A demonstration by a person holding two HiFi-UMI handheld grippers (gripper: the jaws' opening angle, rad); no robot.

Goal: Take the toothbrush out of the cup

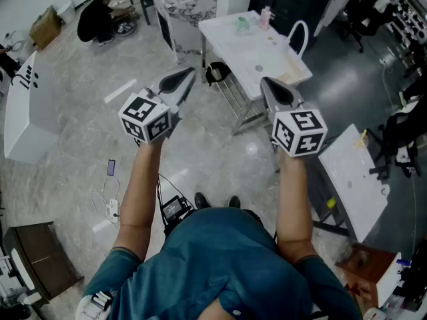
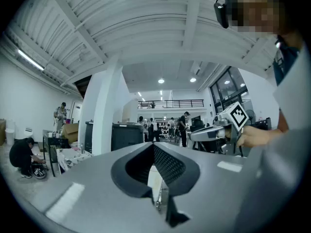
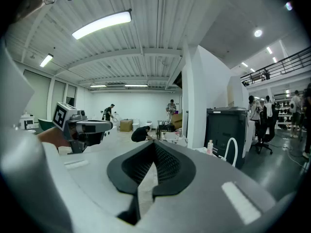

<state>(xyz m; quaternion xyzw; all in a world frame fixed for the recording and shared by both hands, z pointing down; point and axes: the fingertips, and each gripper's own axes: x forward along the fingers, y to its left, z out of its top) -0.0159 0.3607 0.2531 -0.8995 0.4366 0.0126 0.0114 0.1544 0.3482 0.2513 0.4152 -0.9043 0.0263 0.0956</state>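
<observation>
Holding both tools up in front, the person has nothing in either one.

The left gripper point(image 2: 153, 145) has its 2 jaws squeezed together. The black pads point(image 2: 167, 165) meet in a point at the tips. Only a thin slit shows lower down, behind the tips, and nothing sits in it. These jaws point flat out over the grey floor point(image 1: 80, 99) and touch nothing.

The right gripper point(image 3: 154, 143) is clenched too. Its 2 jaws touch at the tips, and there is nothing between them. They point forward and touch nothing.

The 2 grippers are side by side in the air, with a gap between them. Each one can see the other off to its side.

A white table point(image 1: 267, 62) stands ahead of the jaws and well apart from them. It is more in line with the right jaws than with the left jaws. At the far end of it, farthest from the jaws, a pink bottle point(image 1: 266, 17) stands up. A small green thing point(image 1: 241, 23) is just beside the bottle, on the side of the left jaws. It could be the cup, but it is too small to tell. The toothbrush cannot be picked out at all. No jaw is anywhere near that end of the table.

A chair point(image 1: 298, 35) with a white hoop back stands by the table, out past the right jaws.
</observation>
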